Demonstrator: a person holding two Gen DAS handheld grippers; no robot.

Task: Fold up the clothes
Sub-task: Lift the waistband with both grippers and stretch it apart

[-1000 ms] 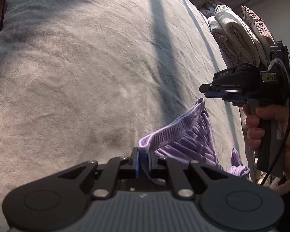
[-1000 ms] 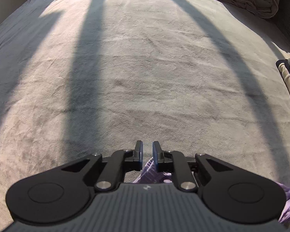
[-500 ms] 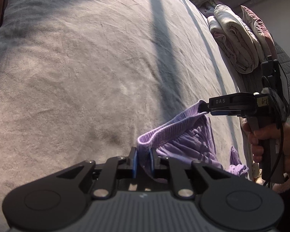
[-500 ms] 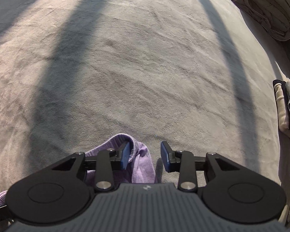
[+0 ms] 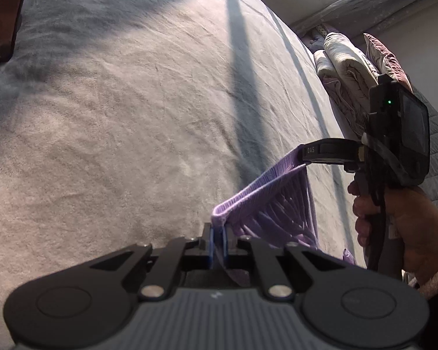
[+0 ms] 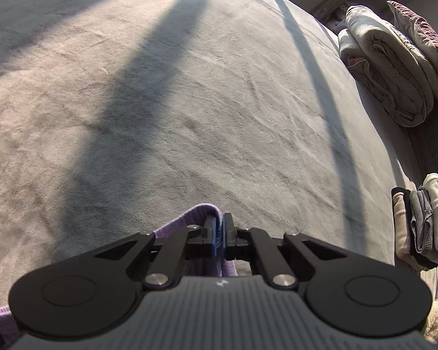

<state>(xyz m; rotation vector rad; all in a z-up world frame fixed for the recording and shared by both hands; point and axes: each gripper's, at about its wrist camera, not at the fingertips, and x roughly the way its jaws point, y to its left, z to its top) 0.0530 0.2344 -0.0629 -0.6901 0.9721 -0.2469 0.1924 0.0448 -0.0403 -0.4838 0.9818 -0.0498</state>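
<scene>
Room: a bedroom in low sun, with long shadows across a wide grey bed (image 5: 108, 134).
Background: rolled quilts (image 6: 385, 73) lie at the far right edge of the bed; a small stack of folded clothes (image 6: 423, 221) sits nearer, at the right side.
Garment: a purple ribbed piece (image 5: 265, 204), held up just above the bed; its waistband (image 5: 257, 186) runs as a nearly straight band between the two tools, and the rest hangs down under it in pleats.
Left hand-held gripper (image 5: 217, 237): its jaws are pressed together on one end of the waistband; cloth shows between the blue pads.
Right hand-held gripper (image 6: 218, 234): its jaws have just been closing, and now they pinch the other end of the waistband; purple cloth comes out on the left of the pads. In the left wrist view its tip bites the band end, and a hand (image 5: 394, 227) holds the handle.
Step in hand: I judge that this is the start of the fold, with both waistband ends now taken, so that the piece can be spread.
Next move: it probably calls for pulling the two ends apart until the band is tight, then laying the piece flat on the bed before any fold.
Risk: the ribbed band may stretch or slip out of the pads if the pull is too hard.
</scene>
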